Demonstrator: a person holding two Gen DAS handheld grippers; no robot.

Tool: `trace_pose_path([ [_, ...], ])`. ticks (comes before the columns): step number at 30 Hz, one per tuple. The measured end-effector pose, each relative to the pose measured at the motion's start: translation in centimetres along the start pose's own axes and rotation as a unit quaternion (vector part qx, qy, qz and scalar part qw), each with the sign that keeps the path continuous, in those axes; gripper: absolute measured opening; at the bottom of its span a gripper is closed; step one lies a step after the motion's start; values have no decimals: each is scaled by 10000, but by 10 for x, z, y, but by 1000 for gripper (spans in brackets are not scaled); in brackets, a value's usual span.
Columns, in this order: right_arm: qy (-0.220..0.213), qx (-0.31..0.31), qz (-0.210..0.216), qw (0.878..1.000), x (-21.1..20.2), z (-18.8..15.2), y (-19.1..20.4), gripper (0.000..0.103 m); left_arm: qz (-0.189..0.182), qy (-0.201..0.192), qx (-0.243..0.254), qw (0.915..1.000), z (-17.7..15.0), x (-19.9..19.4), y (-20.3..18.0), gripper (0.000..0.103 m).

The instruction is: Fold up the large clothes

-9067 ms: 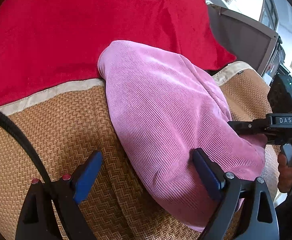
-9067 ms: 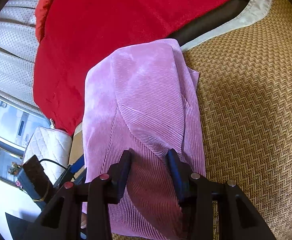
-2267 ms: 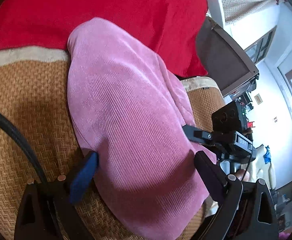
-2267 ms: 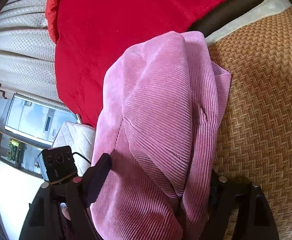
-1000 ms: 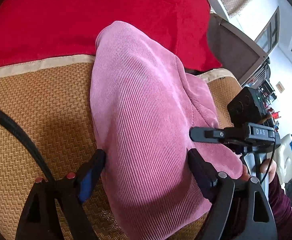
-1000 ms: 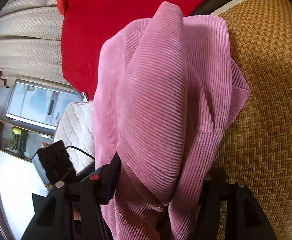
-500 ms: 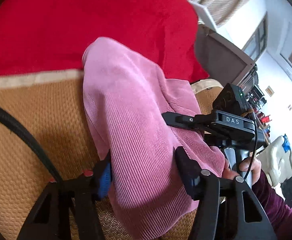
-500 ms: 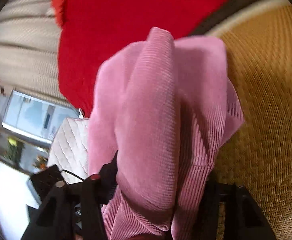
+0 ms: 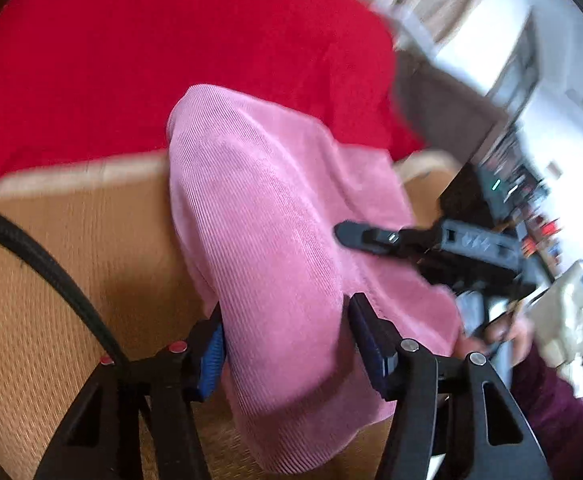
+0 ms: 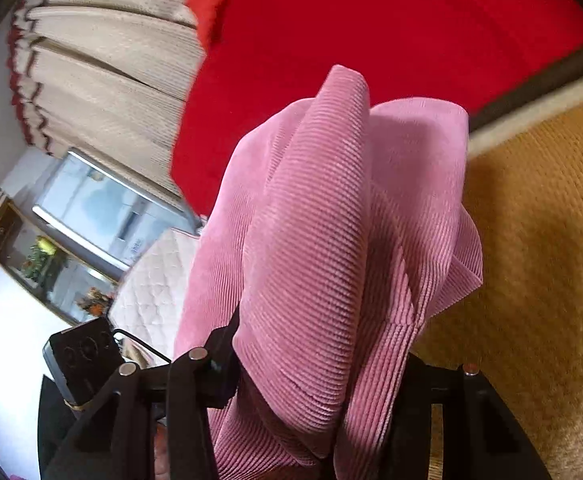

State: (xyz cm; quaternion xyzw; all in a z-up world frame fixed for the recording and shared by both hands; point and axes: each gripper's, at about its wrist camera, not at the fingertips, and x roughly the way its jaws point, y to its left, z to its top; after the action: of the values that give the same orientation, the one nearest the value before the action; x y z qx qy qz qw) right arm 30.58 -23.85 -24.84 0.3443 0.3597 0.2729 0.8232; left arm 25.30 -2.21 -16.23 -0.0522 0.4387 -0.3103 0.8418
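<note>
Beneath everything we see a woven tan mat (image 9: 51,272) with a pale border, and behind it a red blanket (image 9: 151,40). On the mat, bunched up and lifted between our two tools, is the pink corduroy garment (image 9: 275,248), its far end reaching the blanket's edge. Our left gripper (image 9: 285,344) has its blue-padded fingers pressed against a thick fold of it. Our right gripper (image 10: 315,364) likewise pinches the gathered cloth, one finger mostly buried under the folds.
</note>
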Motion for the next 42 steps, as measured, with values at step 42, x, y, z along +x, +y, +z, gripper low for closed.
trace_pose_path([
  [42,3,-1503,-2079,9665,-2,3,59,52,1504,-609,538,9853,10,-44,-11,80],
])
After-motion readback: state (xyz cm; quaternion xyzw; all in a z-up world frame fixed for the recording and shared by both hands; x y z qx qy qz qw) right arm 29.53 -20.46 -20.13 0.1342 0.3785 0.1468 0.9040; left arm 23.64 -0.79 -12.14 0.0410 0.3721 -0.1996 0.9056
